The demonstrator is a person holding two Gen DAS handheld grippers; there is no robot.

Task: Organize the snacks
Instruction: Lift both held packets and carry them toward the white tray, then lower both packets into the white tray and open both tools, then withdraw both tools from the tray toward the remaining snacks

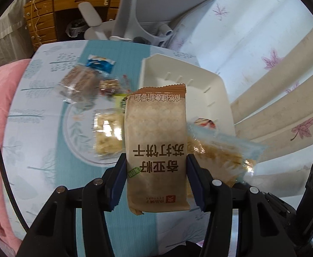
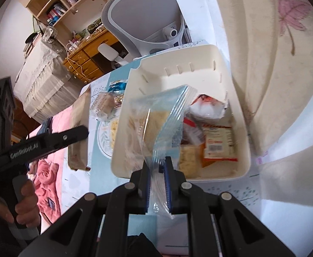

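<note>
1. Left gripper (image 1: 156,184) was clamped on a brown cracker packet (image 1: 156,141), blue pads pressed against both long sides; packet stood upright between the fingers, held above the worktop (image 1: 49,141).
2. Right gripper (image 2: 158,177) was closed tight on the clear edge of a blue-tinted snack bag (image 2: 154,126); bag hung over the near left corner of the white bin (image 2: 231,57).
3. Bin sat at the worktop's right side, close against the leaf-print curtain (image 2: 274,64); little room on that side. Its far part was bare; the near right part held a red-and-white packet (image 2: 208,107), an orange packet (image 2: 219,143) and a pale cracker pack (image 2: 188,158).
4. Left of the bin, loose snacks lay on the worktop: a brown wafer pack (image 1: 79,83), a blue packet (image 1: 100,64), a small nut bar (image 1: 111,85) and a pale cracker pack (image 1: 108,132). Worktop nearer the camera was free.
5. Far edge of the worktop met a grey office chair (image 1: 148,19); a wooden desk (image 1: 47,17) stood behind.
6. Left wrist view alone showed the brown packet's printed face; most of the bin's contents were hidden by it.
7. Right wrist view alone showed the bin's contents, plus the person's hand (image 2: 10,207) on the left gripper's handle and pink bedding (image 2: 47,182) beyond the worktop's left edge.
</note>
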